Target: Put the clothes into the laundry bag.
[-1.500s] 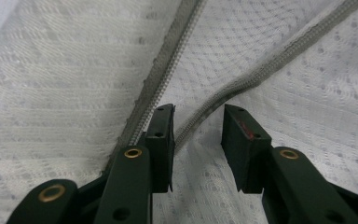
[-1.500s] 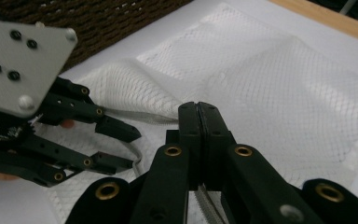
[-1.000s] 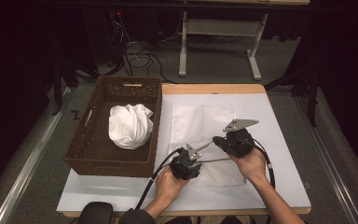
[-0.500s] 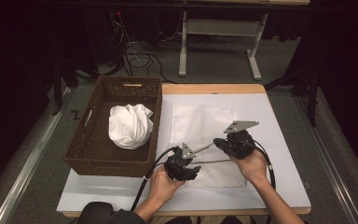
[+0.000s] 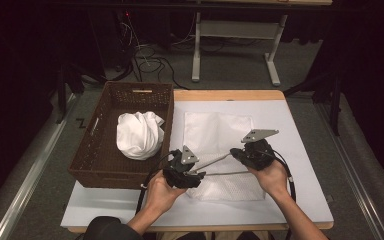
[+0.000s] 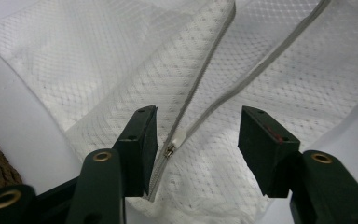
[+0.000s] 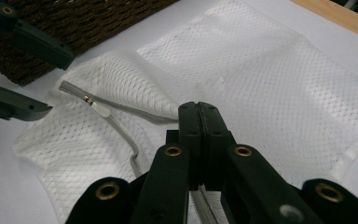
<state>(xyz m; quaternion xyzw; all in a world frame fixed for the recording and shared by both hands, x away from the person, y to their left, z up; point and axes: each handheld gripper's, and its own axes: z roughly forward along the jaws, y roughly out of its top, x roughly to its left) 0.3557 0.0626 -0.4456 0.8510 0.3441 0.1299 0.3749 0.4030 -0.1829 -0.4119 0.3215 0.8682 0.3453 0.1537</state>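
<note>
1. Left claw [image 6: 198, 140]: jaws spread and just been opening wider; nothing pinched. The zipper pull [image 6: 173, 143] sits in the gap, close beside the left-hand pad, free of both pads.
2. Just past the left claw's tips, the two grey zipper tracks [image 6: 256, 70] part and run away from the pull in a V across the white mesh bag [image 6: 121, 70].
3. Right claw [image 7: 199, 112]: jaws pressed together. A fold of mesh bunches right at its tips; whether fabric is caught between the pads I cannot tell for sure.
4. From the right claw, the pull [image 7: 99, 108] lies ahead and to the left, on the grey zipper that curls back toward that claw. The left claw's two jaws enter at the far left edge, tips near the pull.
5. High view: left claw [image 5: 200, 173] and right claw [image 5: 233, 153] face each other across the near end of the mesh bag [image 5: 220, 132], which lies flat on the white tabletop [image 5: 300, 145] and stretches away beyond both claws.
6. Outward from the left claw, on its far side from the right claw: a brown wicker basket [image 5: 100, 150], just beside it, holding a bundle of white cloth [image 5: 139, 135].
7. Each claw is held in one hand of the person, forearms coming in from the near tabletop edge.
</note>
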